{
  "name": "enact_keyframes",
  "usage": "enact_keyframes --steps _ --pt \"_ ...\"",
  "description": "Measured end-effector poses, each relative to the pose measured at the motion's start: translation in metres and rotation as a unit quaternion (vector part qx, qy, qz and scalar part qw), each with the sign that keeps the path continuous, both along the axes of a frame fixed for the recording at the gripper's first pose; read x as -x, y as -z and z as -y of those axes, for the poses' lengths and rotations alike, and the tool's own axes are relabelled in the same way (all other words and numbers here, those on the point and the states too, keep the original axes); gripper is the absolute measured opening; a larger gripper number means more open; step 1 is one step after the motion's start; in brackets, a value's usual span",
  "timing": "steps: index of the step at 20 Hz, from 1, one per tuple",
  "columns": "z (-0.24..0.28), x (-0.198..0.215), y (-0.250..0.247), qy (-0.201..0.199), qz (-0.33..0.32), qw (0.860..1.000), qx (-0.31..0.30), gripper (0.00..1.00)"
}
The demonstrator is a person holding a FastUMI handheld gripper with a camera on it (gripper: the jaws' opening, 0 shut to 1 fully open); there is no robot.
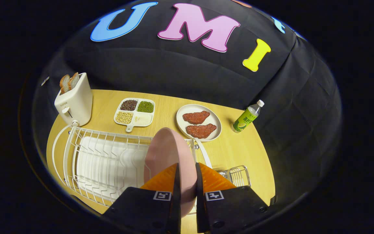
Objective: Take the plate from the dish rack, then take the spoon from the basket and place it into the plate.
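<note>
Your hand-held gripper (186, 170) is clamped on the pink plate (169, 156), upright above the dish rack (102, 162). Next, judge a bare spot on the surface (239, 146) ahead-right and lay it flat.

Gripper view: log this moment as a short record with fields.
gripper: shut on the plate, one finger on each face
plate: pink, held on edge above the rack
rack: white wire, on the table, slots bare
basket: wire, right of the rack, contents too small to tell
beyond: toaster with bread, divided tray of beans, pan with two patties, bottle
</note>
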State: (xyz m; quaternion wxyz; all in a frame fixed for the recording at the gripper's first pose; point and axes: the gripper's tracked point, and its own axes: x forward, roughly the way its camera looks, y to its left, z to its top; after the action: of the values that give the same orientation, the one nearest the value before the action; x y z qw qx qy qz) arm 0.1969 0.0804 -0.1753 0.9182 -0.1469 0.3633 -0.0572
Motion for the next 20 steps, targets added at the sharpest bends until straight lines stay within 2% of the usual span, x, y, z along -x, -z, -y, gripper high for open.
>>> enact_keyframes --steps 2,5,7,11,14,20 --pt "-0.007 -0.007 -0.013 -0.025 0.020 0.999 0.036 0.23" --pt "-0.023 -0.018 -0.044 -0.080 0.068 0.989 0.107 0.23" --pt "-0.035 -0.017 -0.056 -0.093 0.082 0.987 0.102 0.23" --pt "-0.036 0.002 -0.073 -0.097 0.079 0.992 0.035 0.23" --pt "-0.033 0.031 -0.082 -0.098 0.064 0.992 -0.044 0.23" --pt "-0.019 0.106 -0.072 -0.111 0.017 0.978 -0.174 0.22"
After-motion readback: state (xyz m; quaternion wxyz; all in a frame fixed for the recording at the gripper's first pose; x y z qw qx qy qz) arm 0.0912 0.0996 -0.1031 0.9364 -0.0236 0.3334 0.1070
